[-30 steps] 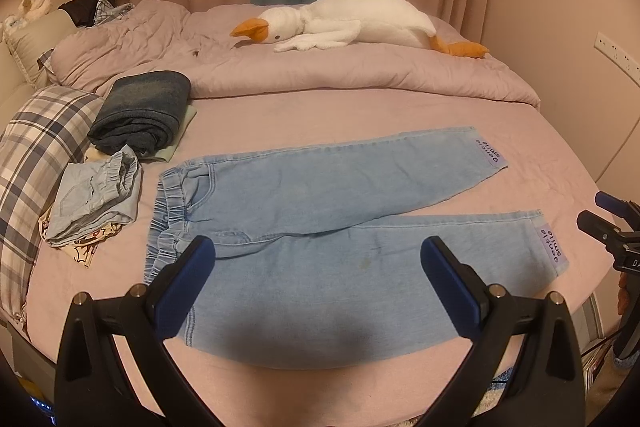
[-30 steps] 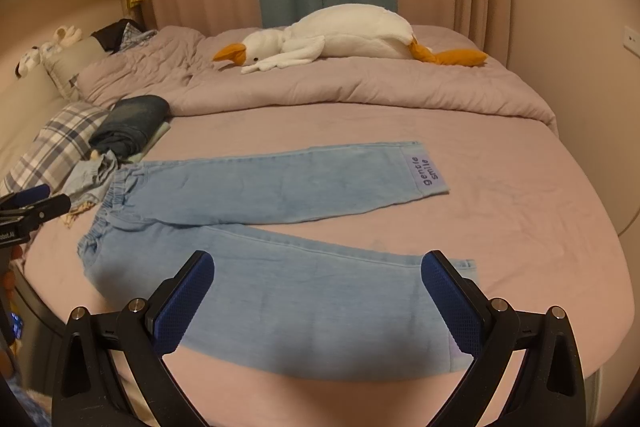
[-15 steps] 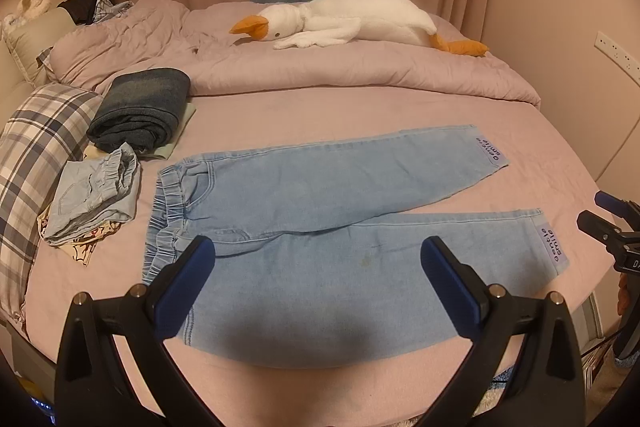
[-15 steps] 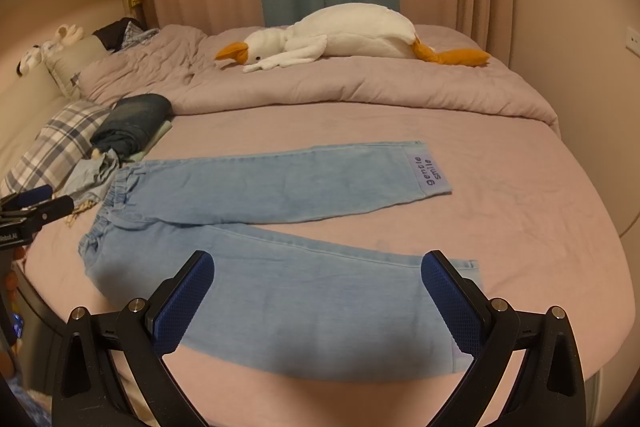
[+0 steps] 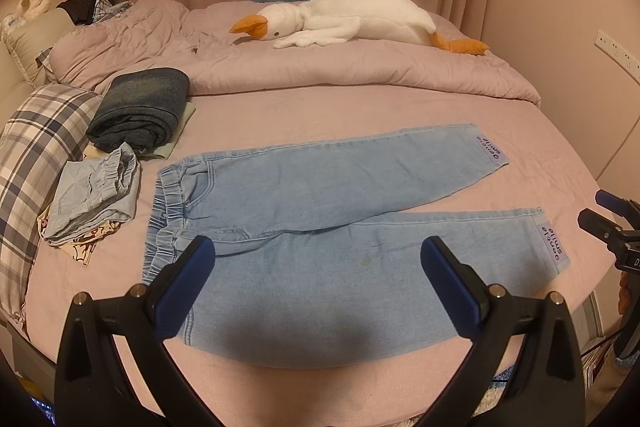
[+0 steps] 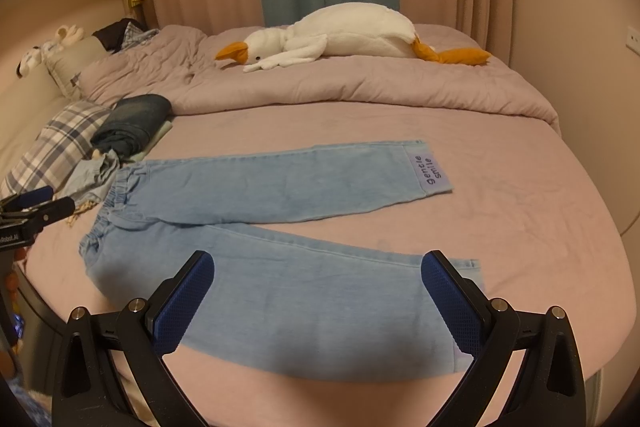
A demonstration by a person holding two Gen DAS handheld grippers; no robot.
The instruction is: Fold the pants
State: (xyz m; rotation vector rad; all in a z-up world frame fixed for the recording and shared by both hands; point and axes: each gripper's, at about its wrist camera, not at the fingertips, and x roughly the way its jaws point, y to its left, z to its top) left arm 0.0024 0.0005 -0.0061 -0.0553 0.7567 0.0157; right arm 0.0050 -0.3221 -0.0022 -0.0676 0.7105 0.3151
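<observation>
Light blue denim pants point(image 5: 320, 211) lie flat on the pink bed, waistband to the left, both legs spread apart toward the right. They also show in the right wrist view point(image 6: 280, 227). My left gripper point(image 5: 318, 283) is open and empty, above the near leg by the waistband end. My right gripper point(image 6: 318, 291) is open and empty, above the near leg toward its cuff. Each gripper shows at the edge of the other's view, the right one point(image 5: 612, 227) and the left one point(image 6: 32, 211).
A folded dark denim garment point(image 5: 140, 115), a crumpled light blue garment point(image 5: 92, 199) and a plaid pillow point(image 5: 32, 163) lie at the left. A white plush goose point(image 5: 352, 23) rests on the bunched quilt point(image 5: 320, 71) at the back. The bed's near edge is just below both grippers.
Both views have shifted very slightly; the pants and both grippers stay as they were, open above the near leg.
</observation>
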